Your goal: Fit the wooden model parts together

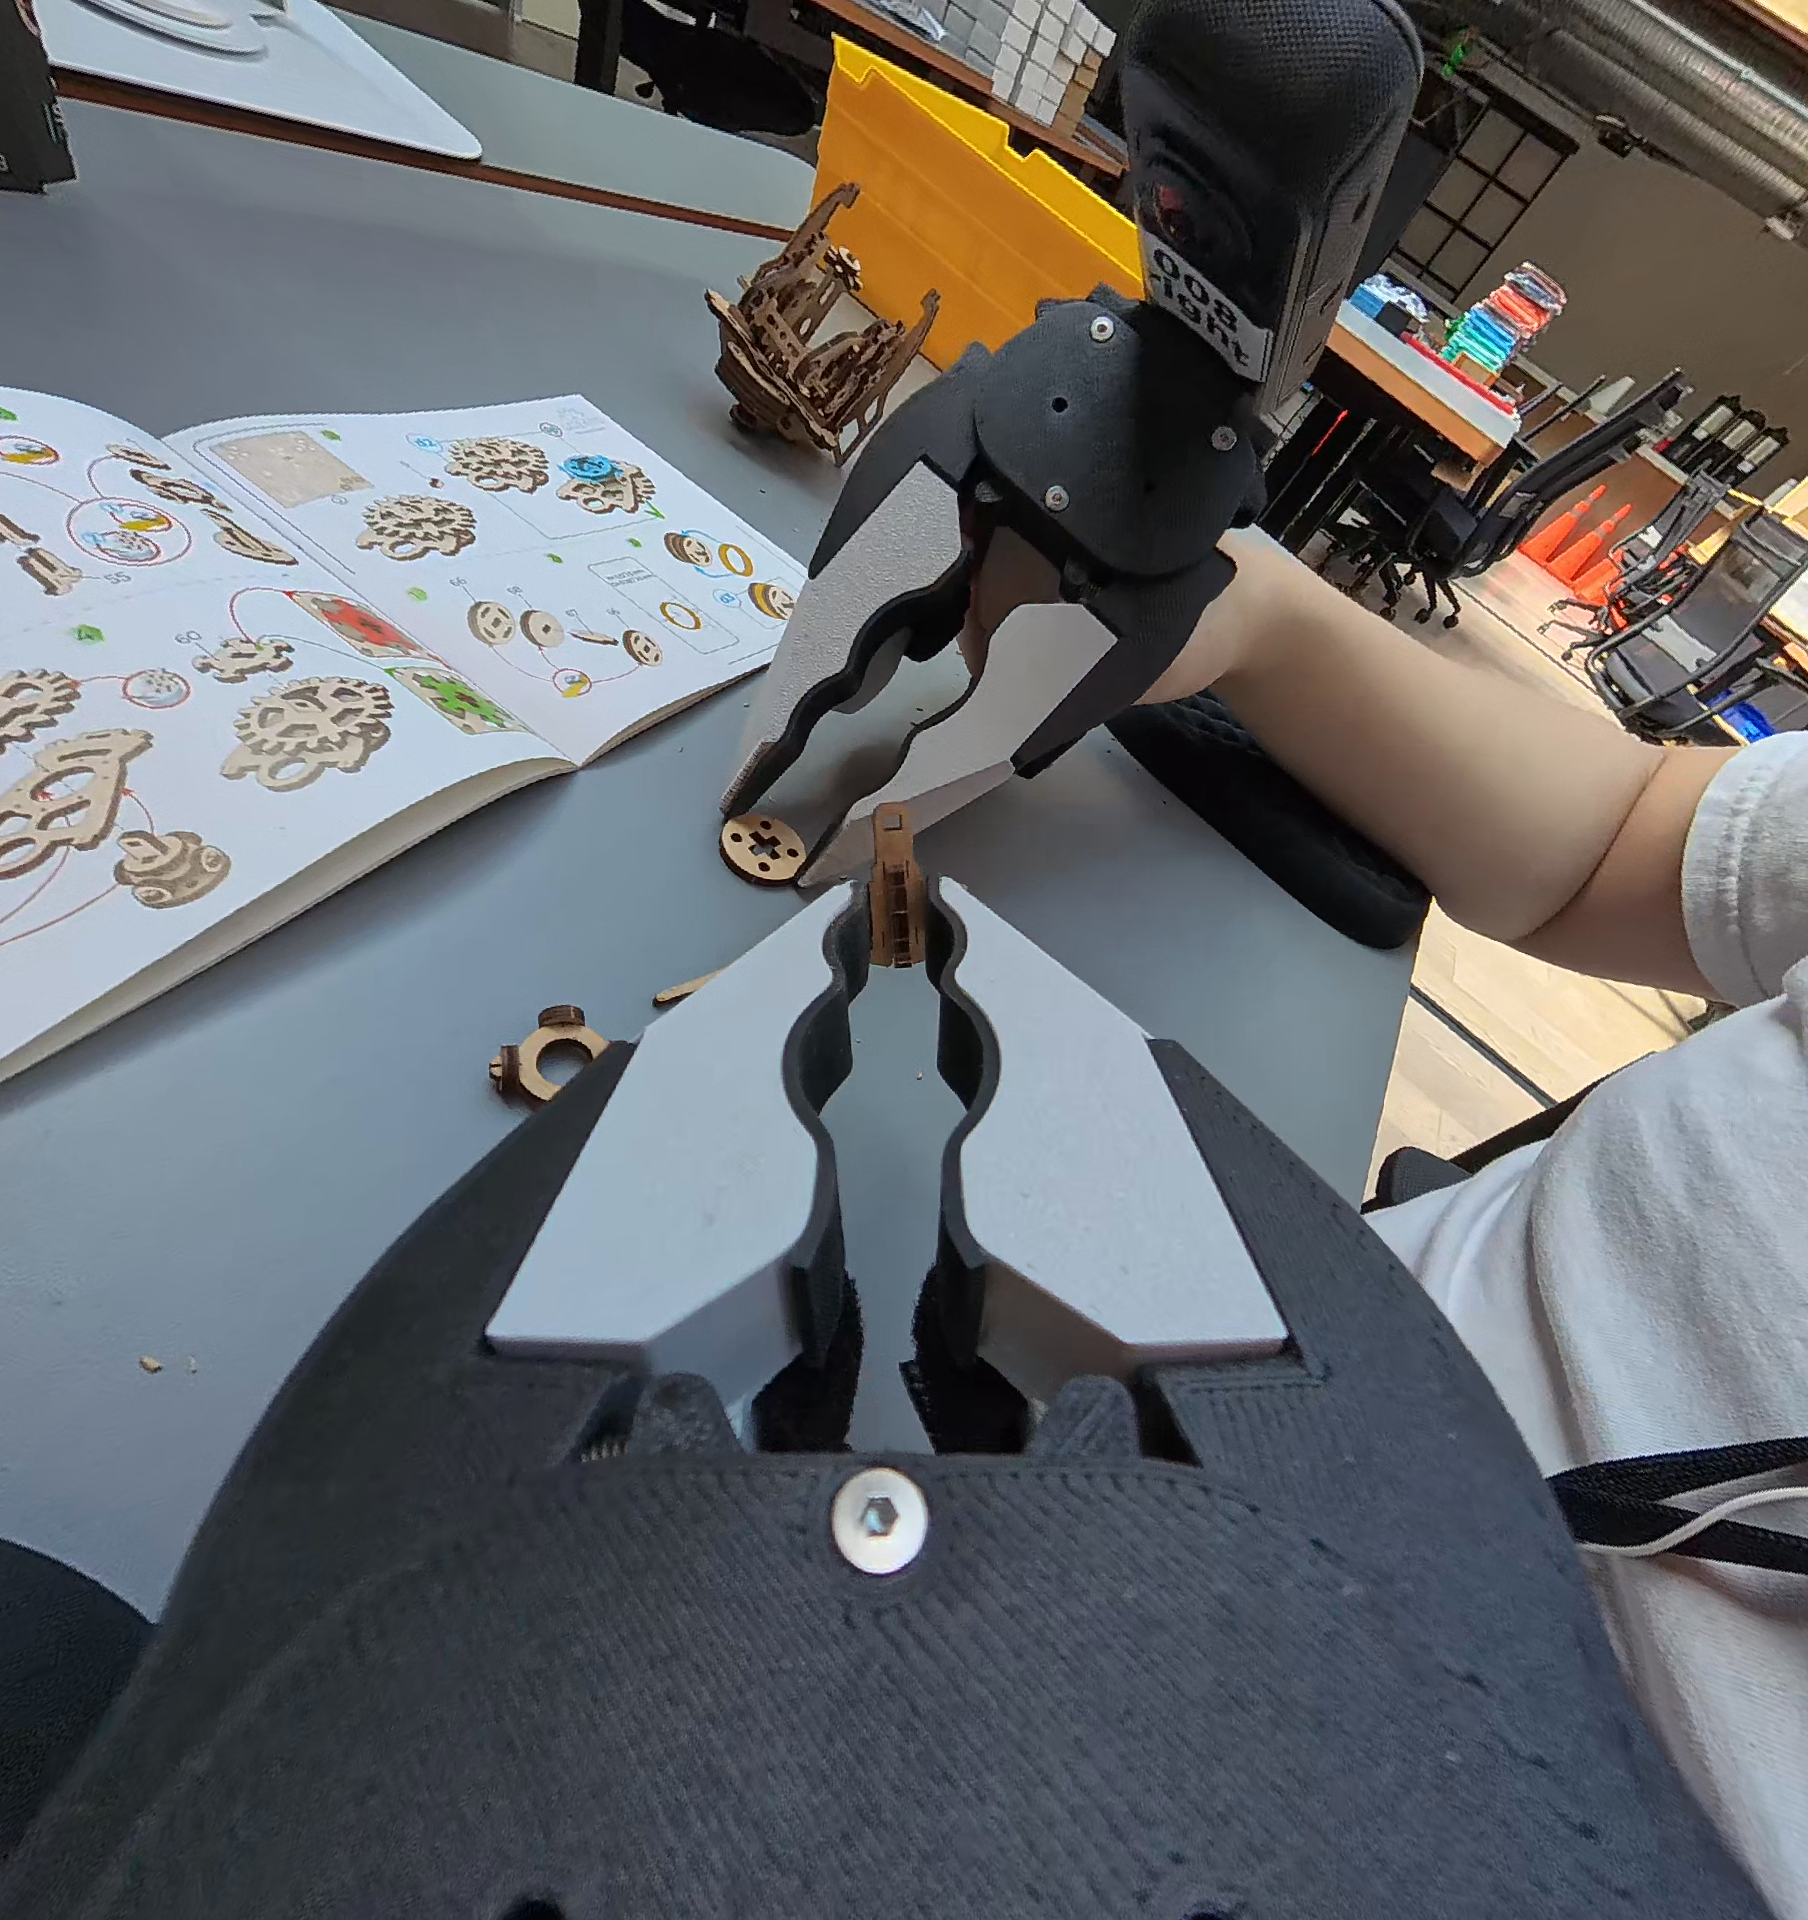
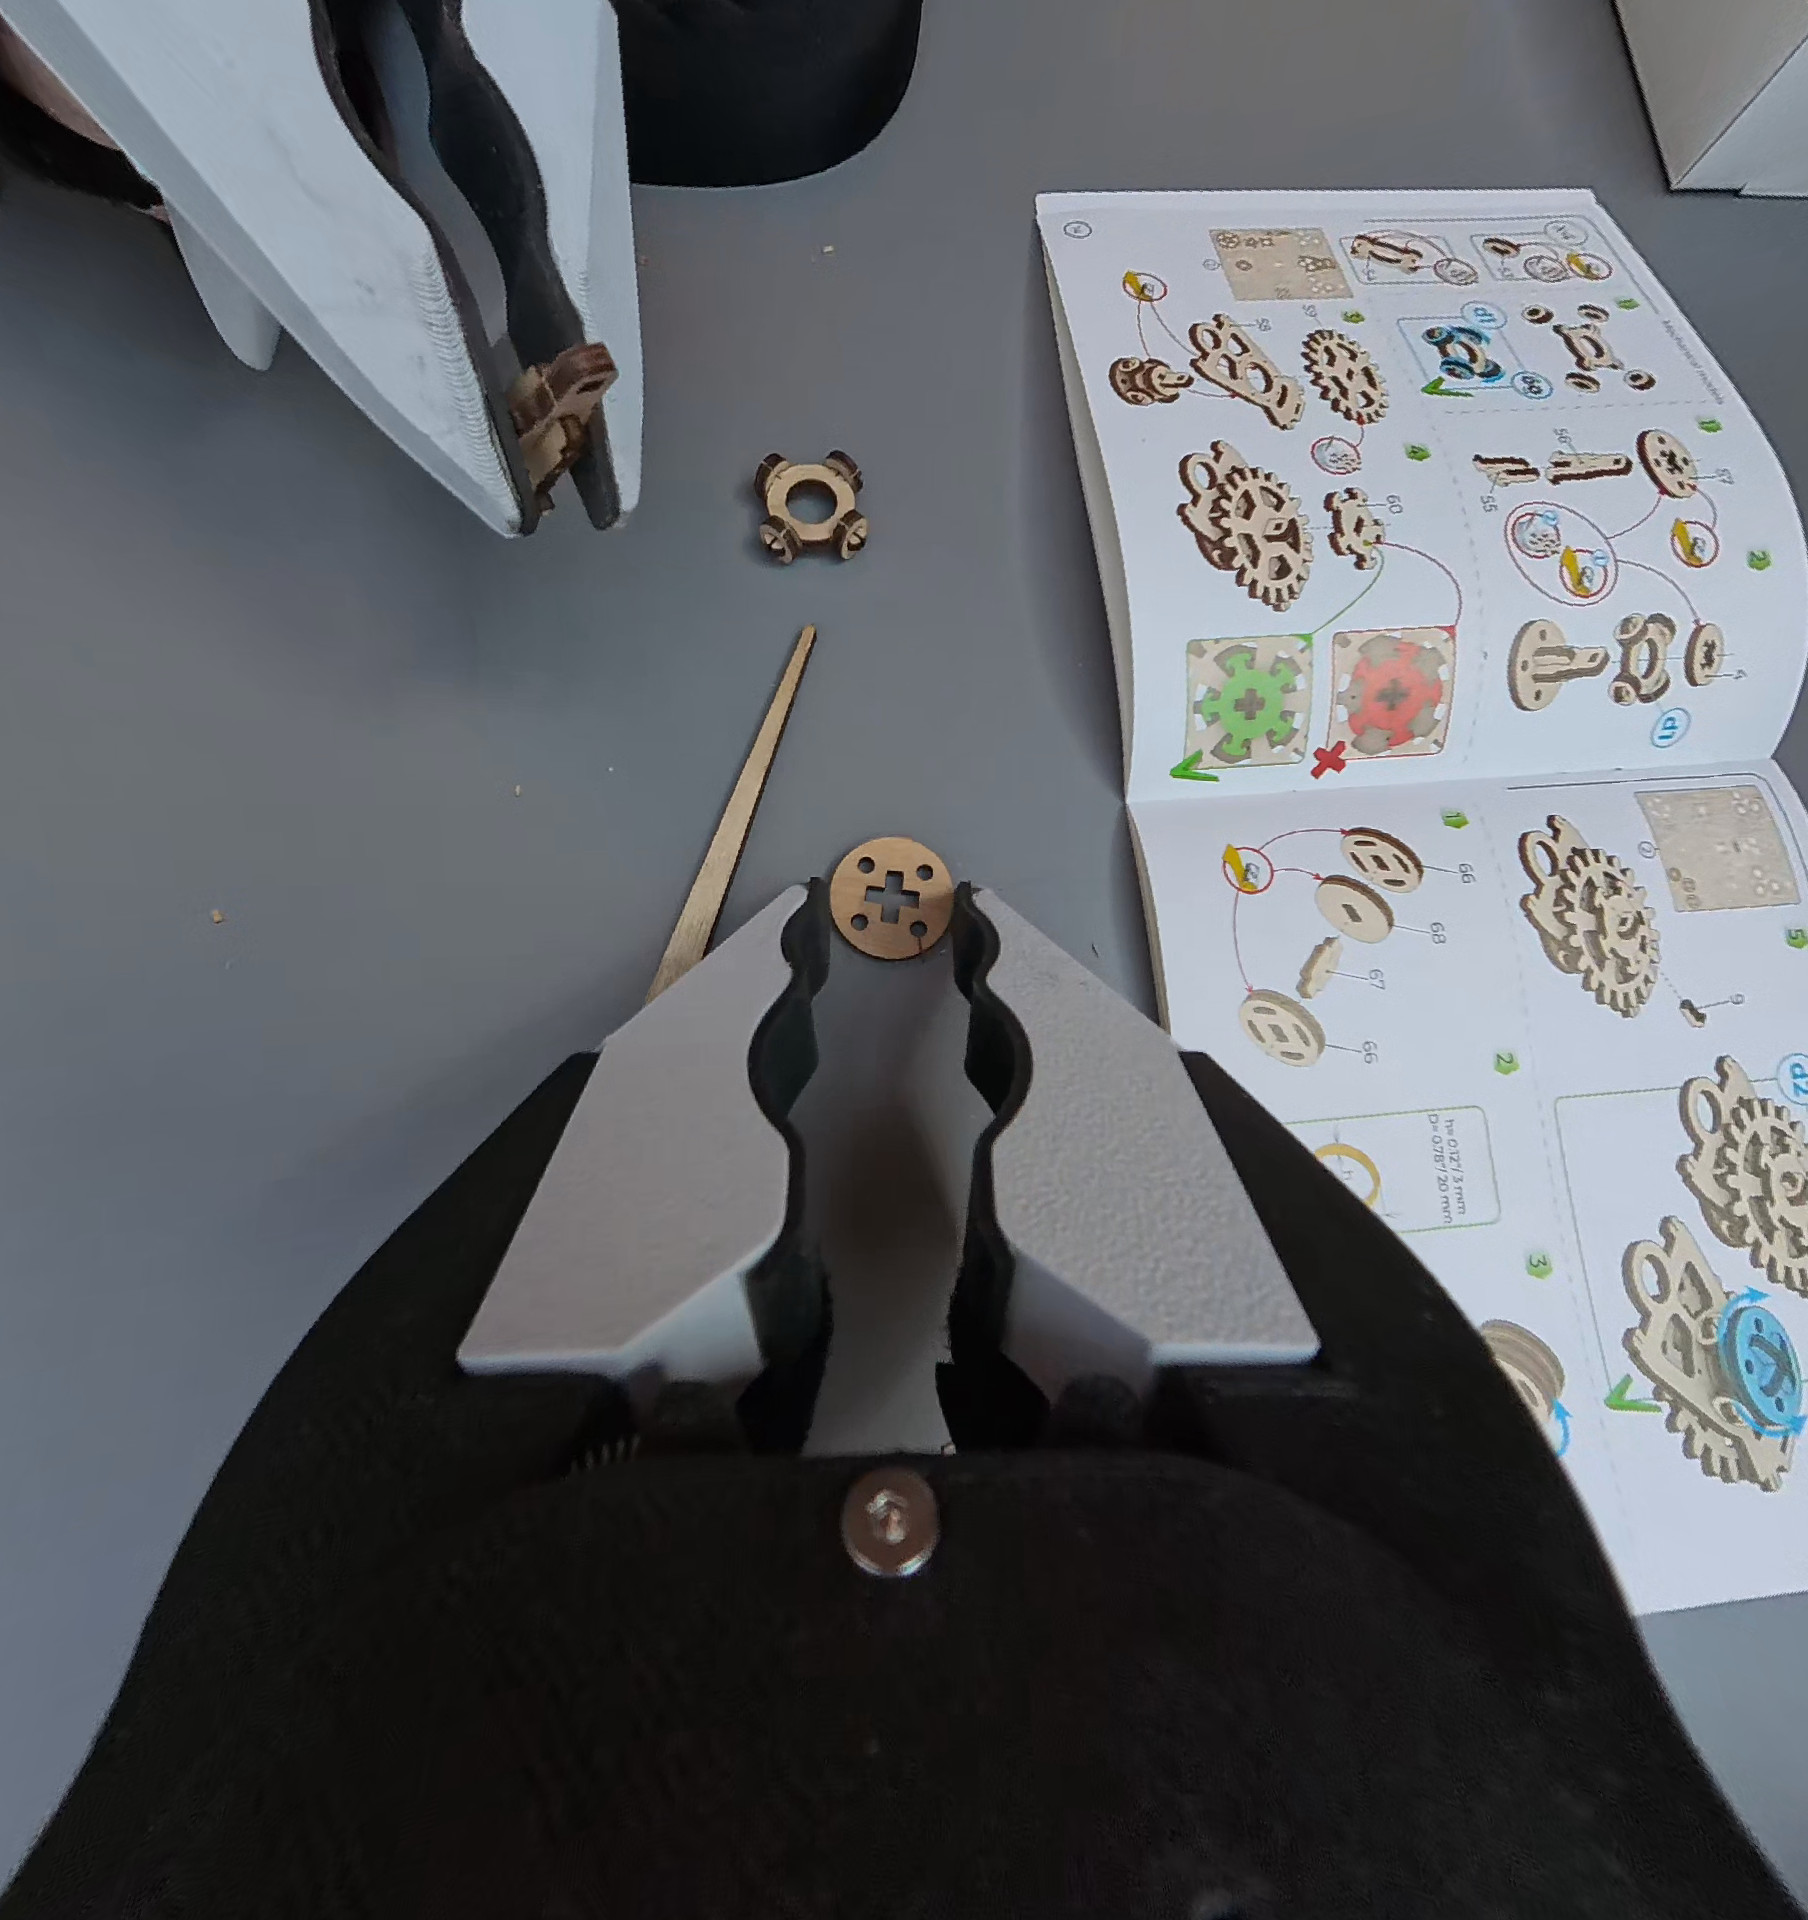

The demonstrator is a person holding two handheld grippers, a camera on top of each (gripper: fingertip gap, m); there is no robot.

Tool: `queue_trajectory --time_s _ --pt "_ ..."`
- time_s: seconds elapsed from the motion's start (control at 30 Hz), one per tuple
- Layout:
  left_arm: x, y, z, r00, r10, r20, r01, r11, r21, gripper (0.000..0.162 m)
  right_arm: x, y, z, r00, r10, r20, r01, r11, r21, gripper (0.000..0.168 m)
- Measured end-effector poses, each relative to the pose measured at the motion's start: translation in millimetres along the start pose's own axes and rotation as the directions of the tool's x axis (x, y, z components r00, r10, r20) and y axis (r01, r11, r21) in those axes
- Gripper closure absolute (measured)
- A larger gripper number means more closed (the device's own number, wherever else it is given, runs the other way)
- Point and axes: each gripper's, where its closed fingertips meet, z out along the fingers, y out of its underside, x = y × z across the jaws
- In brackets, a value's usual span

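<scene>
Step in hand, as judged: picking up the round flat wooden disc with a cross-shaped hole (image 2: pixel 891 899) from the grey tabletop (image 2: pixel 360 831), to mate with the small stacked wooden peg piece (image 1: pixel 891 902).

Right gripper (image 2: pixel 887 902): jaws open, tips flanking the disc on both sides, touching or nearly so, not yet clamped. Best closed gently and squarely across the rim, tips kept low on the tabletop, since so thin and flat a part likely slips or tips up under an uneven squeeze.

Left gripper (image 1: pixel 891 914): jaws closed on the peg piece, held at the very tips, above the tabletop. Worth holding steady with the peg end exposed; cross and peg will need rotational alignment before pressing.

Right wrist view only: the cross hole and four small round holes from straight above, a thin wooden stick (image 2: pixel 739 810) lying just left of the right gripper, and a ring-shaped wooden part with four lugs (image 2: pixel 809 508) farther off.

Left wrist view only: the peg piece edge-on, a brown partly built wooden model (image 1: pixel 815 332) beyond the open instruction booklet (image 1: pixel 256 644), a yellow bin (image 1: pixel 941 208), and the person's forearm (image 1: pixel 1451 790).
</scene>
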Motion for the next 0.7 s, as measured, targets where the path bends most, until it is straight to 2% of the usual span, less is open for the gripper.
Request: queue_trajectory --time_s 0.17,0.3,0.5,0.7 --pt "0.8 0.4 0.0 1.0 0.019 0.012 -0.019 1.0 0.002 0.155 -0.9 -1.5 -1.7 0.998 -0.041 -0.047 0.041 0.999 -0.01 0.146" --pt "0.8 0.6 0.1 0.999 0.035 0.024 -0.035 0.999 0.002 0.155 -2.8 -16.9 -10.4 0.986 -0.121 -0.111 0.126 0.991 0.043 0.146" --pt "-1.2 0.9 0.0 0.996 0.069 0.057 -0.069 0.998 -0.004 0.155 -6.0 -47.4 -32.0 0.909 -0.297 -0.292 0.334 0.939 0.085 0.146" --pt "-2.1 1.9 1.0 0.995 0.072 0.063 -0.071 0.997 -0.012 0.155 -12.0 -57.4 -37.9 0.875 -0.35 -0.334 0.4 0.912 0.093 0.146"
